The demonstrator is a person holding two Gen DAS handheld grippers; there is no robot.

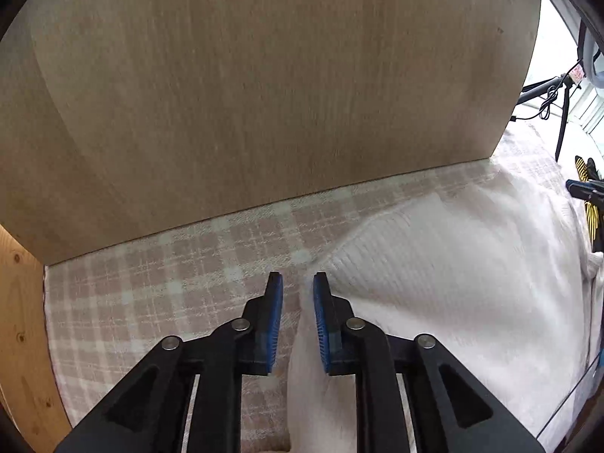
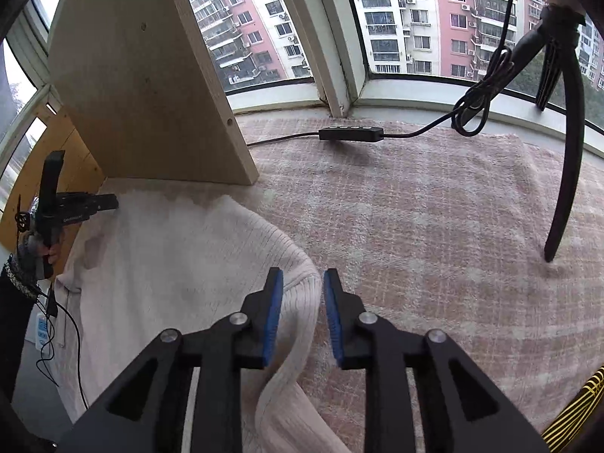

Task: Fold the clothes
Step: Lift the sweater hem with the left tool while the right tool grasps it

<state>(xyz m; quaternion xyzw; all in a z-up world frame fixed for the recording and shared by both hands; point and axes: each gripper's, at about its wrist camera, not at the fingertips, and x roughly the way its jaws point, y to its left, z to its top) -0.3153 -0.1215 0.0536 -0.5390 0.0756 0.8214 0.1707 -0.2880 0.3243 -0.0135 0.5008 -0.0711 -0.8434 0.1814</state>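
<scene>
A white ribbed knit garment [image 1: 453, 264] lies spread on a pink plaid blanket [image 1: 170, 283]. In the left wrist view my left gripper [image 1: 297, 283] is open, its blue pads straddling a raised edge of the garment that runs down between the fingers. In the right wrist view the garment [image 2: 170, 264] fills the lower left, and my right gripper [image 2: 303, 283] is open over its ribbed right edge, which passes between the fingers. The left gripper [image 2: 94, 202] shows at the far left in that view.
An upright wooden panel [image 1: 264, 94] stands at the blanket's far side, also seen in the right wrist view [image 2: 143, 87]. A black cable with inline controller [image 2: 351, 134] and a black stand leg [image 2: 566, 170] lie near the window. A yellow striped item [image 2: 577, 411] is at lower right.
</scene>
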